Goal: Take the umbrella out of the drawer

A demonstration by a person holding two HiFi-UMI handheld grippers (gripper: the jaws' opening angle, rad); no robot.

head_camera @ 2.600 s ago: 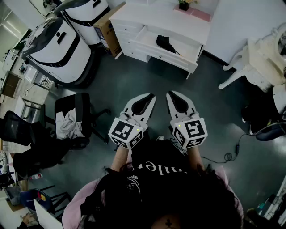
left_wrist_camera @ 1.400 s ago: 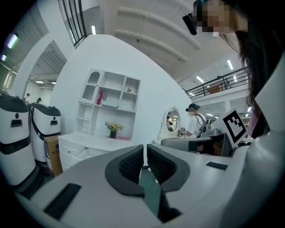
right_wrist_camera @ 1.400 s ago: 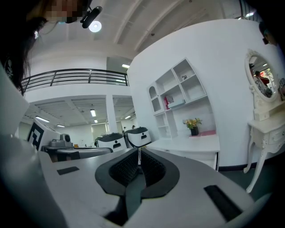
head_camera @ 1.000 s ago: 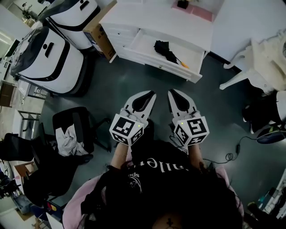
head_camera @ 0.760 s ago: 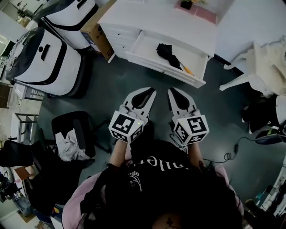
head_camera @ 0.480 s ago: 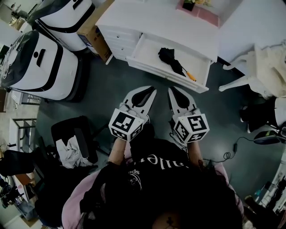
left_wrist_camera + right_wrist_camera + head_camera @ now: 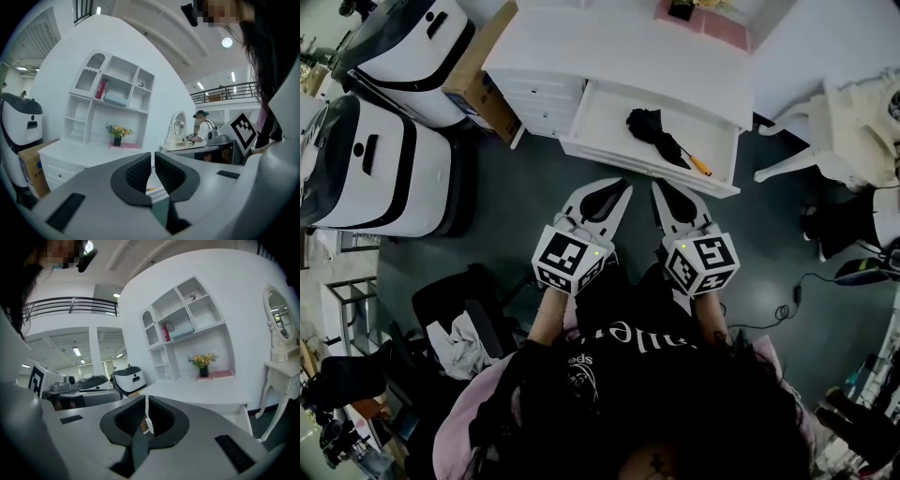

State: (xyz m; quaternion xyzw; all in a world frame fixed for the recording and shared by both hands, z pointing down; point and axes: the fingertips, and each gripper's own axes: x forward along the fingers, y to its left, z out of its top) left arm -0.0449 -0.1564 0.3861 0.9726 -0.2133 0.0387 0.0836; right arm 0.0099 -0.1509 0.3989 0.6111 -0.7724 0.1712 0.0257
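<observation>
1. Both grippers have come much nearer the drawer (image 7: 605, 117). Earlier a wide stretch of floor lay ahead of them. Now the left gripper (image 7: 617, 187) and the right gripper (image 7: 661, 187) end just short of its front edge.
2. Dark floor (image 7: 769, 234) lies open to either side of the person. White-and-black machines (image 7: 375, 169) and a cardboard box (image 7: 478, 80) crowd the desk's (image 7: 619, 52) left end. A white vanity table (image 7: 834, 112) stands near the drawer's right end.
3. The umbrella (image 7: 654, 131) lies folded and slanted in the open drawer, its orange tip near the right front corner. It is apart from both grippers.
4. Each pair of tongs is together, with only a thin slit between the pads and nothing clamped in either pair (left gripper (image 7: 153, 161), right gripper (image 7: 146, 408)).
5. In both gripper views the gripper's own jaws block the drawer and the umbrella. The head view's top edge cuts off the back of the desk.
6. Only the gripper views show the shelf unit (image 7: 110, 101) over the desk, the flowers (image 7: 117, 132) and the oval mirror (image 7: 280, 315). The left gripper view also shows a person in a cap (image 7: 202, 126) far behind.
</observation>
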